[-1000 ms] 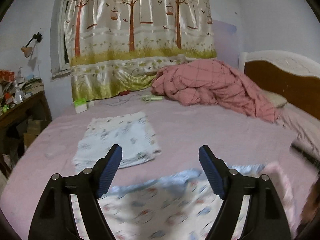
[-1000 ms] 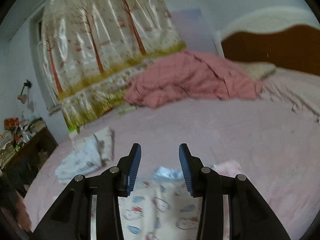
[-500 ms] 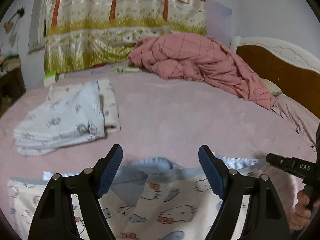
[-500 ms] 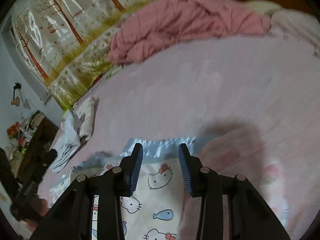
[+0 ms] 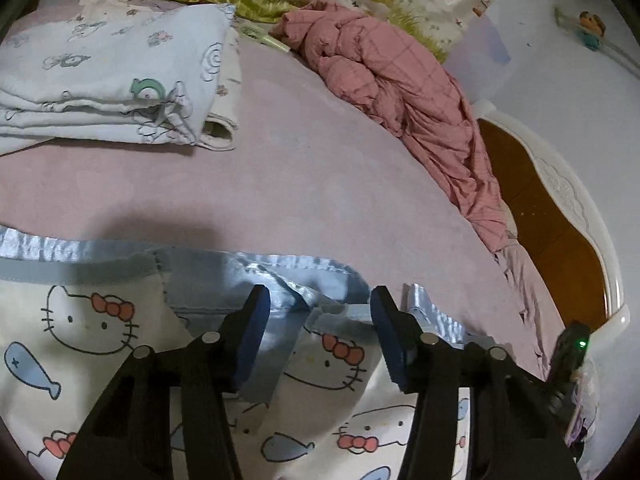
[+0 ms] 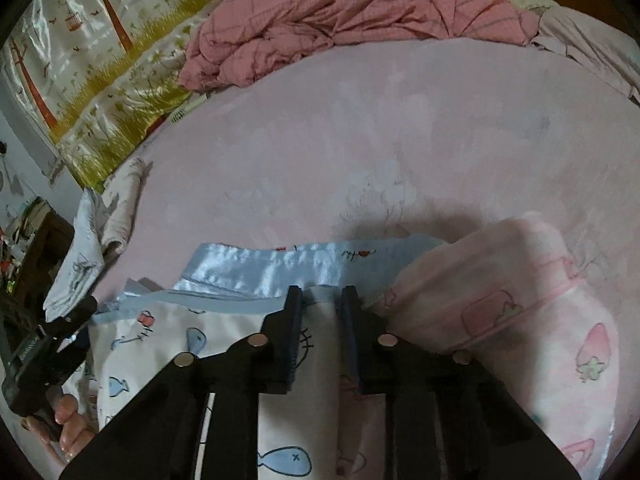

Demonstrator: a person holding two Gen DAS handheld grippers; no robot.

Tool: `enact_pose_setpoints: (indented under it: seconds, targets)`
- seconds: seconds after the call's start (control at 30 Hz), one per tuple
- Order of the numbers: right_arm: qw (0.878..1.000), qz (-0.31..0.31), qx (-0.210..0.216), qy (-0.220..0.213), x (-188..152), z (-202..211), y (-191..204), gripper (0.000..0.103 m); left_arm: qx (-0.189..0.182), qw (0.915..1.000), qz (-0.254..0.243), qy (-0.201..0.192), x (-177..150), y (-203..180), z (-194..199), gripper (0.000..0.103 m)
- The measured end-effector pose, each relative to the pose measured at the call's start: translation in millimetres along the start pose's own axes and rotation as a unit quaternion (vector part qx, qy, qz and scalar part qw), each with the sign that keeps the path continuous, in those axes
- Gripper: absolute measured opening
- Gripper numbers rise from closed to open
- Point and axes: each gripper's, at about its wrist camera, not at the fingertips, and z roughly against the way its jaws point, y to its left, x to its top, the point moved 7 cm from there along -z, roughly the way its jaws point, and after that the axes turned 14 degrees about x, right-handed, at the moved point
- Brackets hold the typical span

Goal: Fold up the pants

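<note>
White pants [image 5: 92, 332] with a cat-and-fish print and a shiny blue waistband [image 5: 256, 264] lie flat on the pink bed sheet [image 5: 300, 184]. My left gripper [image 5: 320, 312] hovers low over the rumpled waistband. Its jaws are closing, with a raised fold of cloth in the wide gap between them and the pads clear of it. My right gripper [image 6: 322, 312] sits at the waistband's [image 6: 256, 268] other end on the pants [image 6: 168, 332]. Its jaws are closing too, to a narrow gap with a strip of white cloth in it. I see no firm pinch.
A folded pale-blue stack [image 5: 104, 72] lies at the far left and a crumpled pink quilt [image 5: 400, 88] behind. A pink strawberry-print garment [image 6: 520, 320] lies right of the pants. The wooden headboard [image 5: 560, 240] and a tree-print curtain [image 6: 100, 80] border the bed.
Both grippers have dropped from pointing across the room down onto the pants' waistband, and both pairs of jaws have narrowed. The left gripper has also rolled.
</note>
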Motion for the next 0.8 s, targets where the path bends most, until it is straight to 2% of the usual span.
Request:
enact_pose_setpoints:
  seconds: [0.1,0.2,0.3,0.4,0.5,0.63,0.7,0.73,0.77,0.8]
  targets:
    - [1.000,0.002,0.003,-0.001,0,1,0,0.010,0.007,0.9999,-0.010,0.003,-2,-3,-3,0.050]
    - [1.000,0.002,0.009,-0.006,1,6,2,0.007,-0.007,0.9999,-0.004,0.011,-2,-3,-2,0.050]
    - [1.000,0.003,0.007,-0.018,4,13,4,0.007,-0.019,0.9998,-0.007,0.002,-1,-1,10,0.050]
    - [0.999,0.015,0.004,-0.044,10,27,10,0.007,0.014,0.9979,-0.058,-0.023,-1,-9,26,0.051]
    - [0.997,0.032,0.009,-0.069,14,45,20,0.007,0.079,0.9871,-0.134,-0.037,-4,-23,27,0.051]
    - [0.996,0.039,0.012,-0.080,14,59,26,0.007,0.099,0.9793,-0.177,-0.009,-20,-31,8,0.051]
    - [0.996,0.041,0.000,-0.085,14,63,25,0.007,0.126,0.9758,-0.179,-0.002,-25,-27,-1,0.051]
    - [0.995,0.043,-0.006,-0.086,14,64,25,0.007,0.136,0.9745,-0.178,0.001,-27,-25,-6,0.045]
    - [0.995,0.044,-0.011,-0.086,14,65,24,0.007,0.136,0.9746,-0.177,0.005,-29,-23,-8,0.027]
    - [0.995,0.044,-0.013,-0.086,14,65,23,0.007,0.131,0.9760,-0.174,0.010,-31,-20,-7,0.016]
